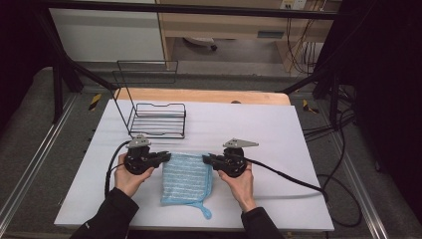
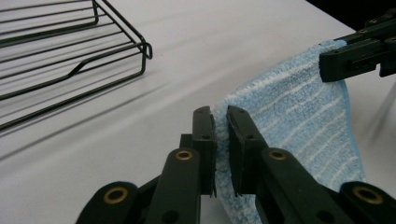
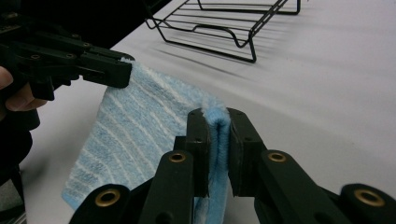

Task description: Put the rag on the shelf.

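the left claw point(image 1: 166, 157) pinches one far corner of a blue striped cloth point(image 1: 186, 179), and the right claw point(image 1: 206, 159) pinches the other far corner; each gripper view shows the cloth's edge squeezed between black jaws. the cloth hangs down between them onto the white desk point(image 1: 278, 144), its near end with a small loop lying there. from above, the jaw tips are small and dark, hard to make out. the wire rack point(image 1: 158, 119) stands behind on the desk, well apart; each gripper view cuts it off
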`<move>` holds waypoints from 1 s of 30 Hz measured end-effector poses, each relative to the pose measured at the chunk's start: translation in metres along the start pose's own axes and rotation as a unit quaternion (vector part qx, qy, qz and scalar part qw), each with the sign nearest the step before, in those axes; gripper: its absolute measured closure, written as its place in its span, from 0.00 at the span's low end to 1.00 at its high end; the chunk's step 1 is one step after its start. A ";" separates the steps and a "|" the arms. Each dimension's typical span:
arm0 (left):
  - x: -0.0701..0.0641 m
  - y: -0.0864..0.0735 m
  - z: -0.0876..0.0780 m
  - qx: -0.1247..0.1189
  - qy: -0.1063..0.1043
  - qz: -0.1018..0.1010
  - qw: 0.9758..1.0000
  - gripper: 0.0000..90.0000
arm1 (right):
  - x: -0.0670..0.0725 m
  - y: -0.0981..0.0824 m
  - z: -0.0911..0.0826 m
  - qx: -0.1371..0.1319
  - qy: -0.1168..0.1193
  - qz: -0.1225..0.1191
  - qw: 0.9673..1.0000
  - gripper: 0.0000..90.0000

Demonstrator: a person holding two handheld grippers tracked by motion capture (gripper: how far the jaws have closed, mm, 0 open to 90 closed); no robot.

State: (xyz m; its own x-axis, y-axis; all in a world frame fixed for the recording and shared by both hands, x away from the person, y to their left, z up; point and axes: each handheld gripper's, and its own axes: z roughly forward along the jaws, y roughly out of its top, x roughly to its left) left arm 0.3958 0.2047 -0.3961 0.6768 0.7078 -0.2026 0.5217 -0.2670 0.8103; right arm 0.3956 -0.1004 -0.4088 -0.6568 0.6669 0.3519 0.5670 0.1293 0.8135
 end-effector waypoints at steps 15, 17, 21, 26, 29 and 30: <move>-0.012 0.009 -0.019 -0.042 0.009 0.015 0.999 0.91 | 0.016 0.016 -0.017 -0.037 -0.004 -0.033 0.999 0.90; -0.013 0.010 -0.021 -0.047 0.011 0.017 0.999 0.91 | 0.017 0.017 -0.018 -0.038 -0.005 -0.036 0.999 0.90; -0.015 0.013 -0.026 -0.059 0.011 0.017 0.998 0.91 | 0.021 0.021 -0.022 -0.047 -0.004 -0.042 0.998 0.90; -0.017 0.016 -0.032 -0.072 0.015 0.020 0.997 0.91 | 0.028 0.028 -0.028 -0.058 -0.006 -0.056 0.997 0.90; -0.018 0.018 -0.036 -0.082 0.015 0.020 0.996 0.91 | 0.031 0.031 -0.030 -0.062 -0.006 -0.061 0.996 0.90; -0.018 0.019 -0.038 -0.086 0.015 0.019 0.996 0.91 | 0.033 0.033 -0.031 -0.067 -0.005 -0.063 0.996 0.90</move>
State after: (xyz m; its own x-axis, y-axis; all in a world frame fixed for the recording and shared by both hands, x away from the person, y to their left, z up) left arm 0.3736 0.2113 -0.3563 0.6767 0.7194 -0.1563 0.3980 -0.1789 0.8998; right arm 0.3777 -0.0970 -0.3558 -0.7132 0.6588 0.2397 0.4089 0.1132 0.9055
